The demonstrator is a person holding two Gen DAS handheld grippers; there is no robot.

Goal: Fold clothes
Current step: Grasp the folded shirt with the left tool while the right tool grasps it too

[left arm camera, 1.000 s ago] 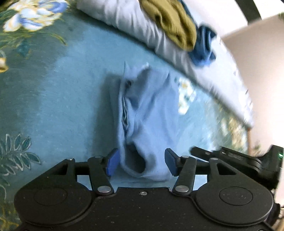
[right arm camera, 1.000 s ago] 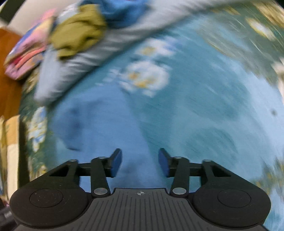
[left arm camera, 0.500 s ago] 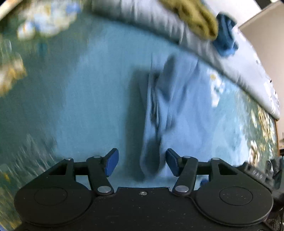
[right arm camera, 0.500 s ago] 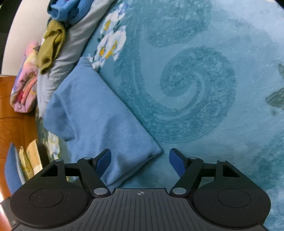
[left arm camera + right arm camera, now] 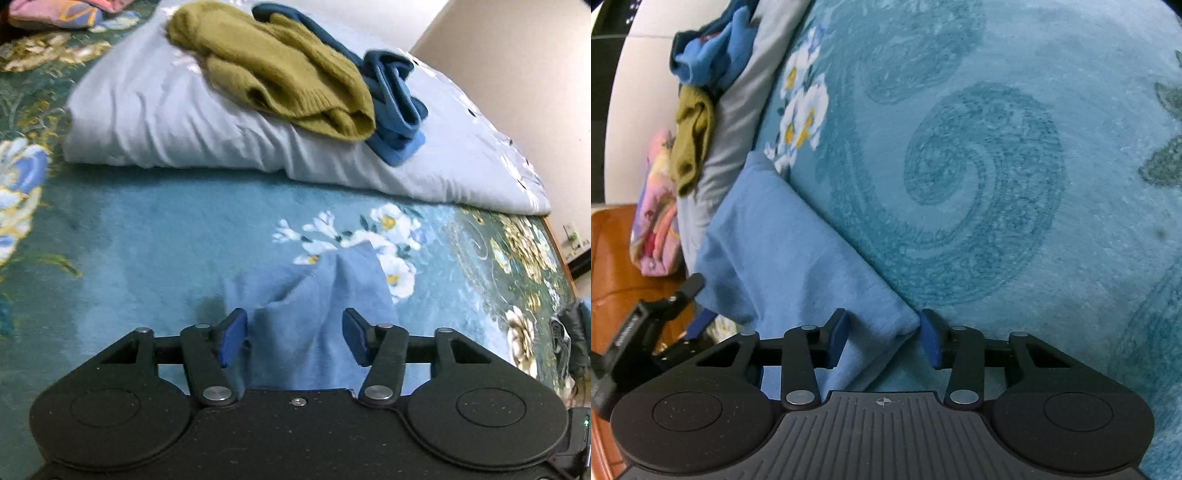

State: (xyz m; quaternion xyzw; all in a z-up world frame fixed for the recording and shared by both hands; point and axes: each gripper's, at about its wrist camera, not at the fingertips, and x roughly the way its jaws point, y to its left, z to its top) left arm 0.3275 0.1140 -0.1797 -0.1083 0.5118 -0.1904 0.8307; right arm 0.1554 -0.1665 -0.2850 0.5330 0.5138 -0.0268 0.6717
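Both grippers pointed steeply down at the bed. The left gripper (image 5: pixel 294 336) had its jaws closing with a raised fold of the light blue garment (image 5: pixel 317 314) between them; its left pad seemed to touch the cloth, the right stood clear. The right gripper (image 5: pixel 882 336) was closing too, around a corner of the same garment (image 5: pixel 798 269), the pads at or just beside the cloth without visibly squeezing it. The garment was soft, matte knit, lying partly folded on a plush teal blanket (image 5: pixel 997 166) with swirls and white flowers. Farther off lay a pale grey folded quilt (image 5: pixel 184 122) bearing a ribbed olive sweater (image 5: pixel 280 74) and a crumpled dark blue garment (image 5: pixel 395 103)
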